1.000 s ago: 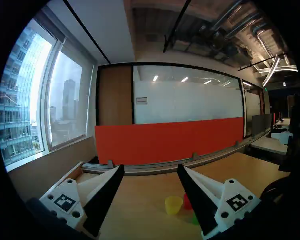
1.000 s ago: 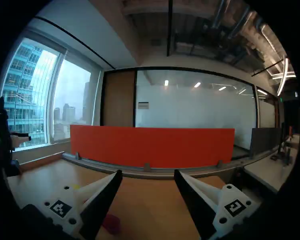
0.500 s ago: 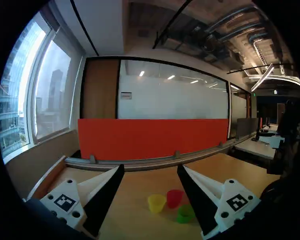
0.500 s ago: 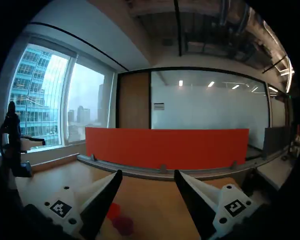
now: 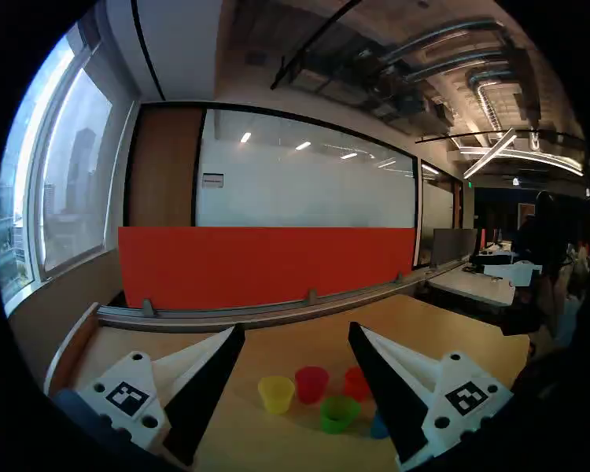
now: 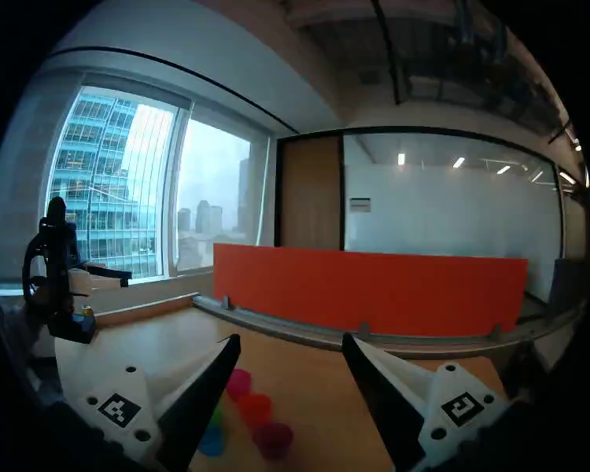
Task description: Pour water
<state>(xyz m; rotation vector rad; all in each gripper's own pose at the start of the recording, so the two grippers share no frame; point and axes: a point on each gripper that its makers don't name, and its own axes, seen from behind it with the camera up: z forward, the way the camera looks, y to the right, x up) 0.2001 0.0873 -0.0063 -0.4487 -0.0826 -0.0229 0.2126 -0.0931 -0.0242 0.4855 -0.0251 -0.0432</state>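
Several small plastic cups stand close together on the wooden desk (image 5: 295,354). In the left gripper view I see a yellow cup (image 5: 276,393), a red cup (image 5: 311,383), a green cup (image 5: 339,413), another red cup (image 5: 355,381) and a blue cup (image 5: 377,427) partly behind my right finger. My left gripper (image 5: 293,326) hovers open above and short of them, holding nothing. In the right gripper view a pink cup (image 6: 238,383), a red cup (image 6: 256,409), a purple cup (image 6: 273,438) and a blue cup (image 6: 212,442) sit low between the fingers. My right gripper (image 6: 289,338) is open and empty.
An orange divider panel (image 5: 263,263) with a metal rail runs along the desk's far edge. A black device (image 6: 57,275) stands at the desk's left end by the windows. More desks (image 5: 484,283) and a person (image 5: 543,236) are off to the right.
The left gripper view has swung right and the right gripper view left, both dipping toward the desk. More of the cups now show between the fingers. Both grippers stay open.
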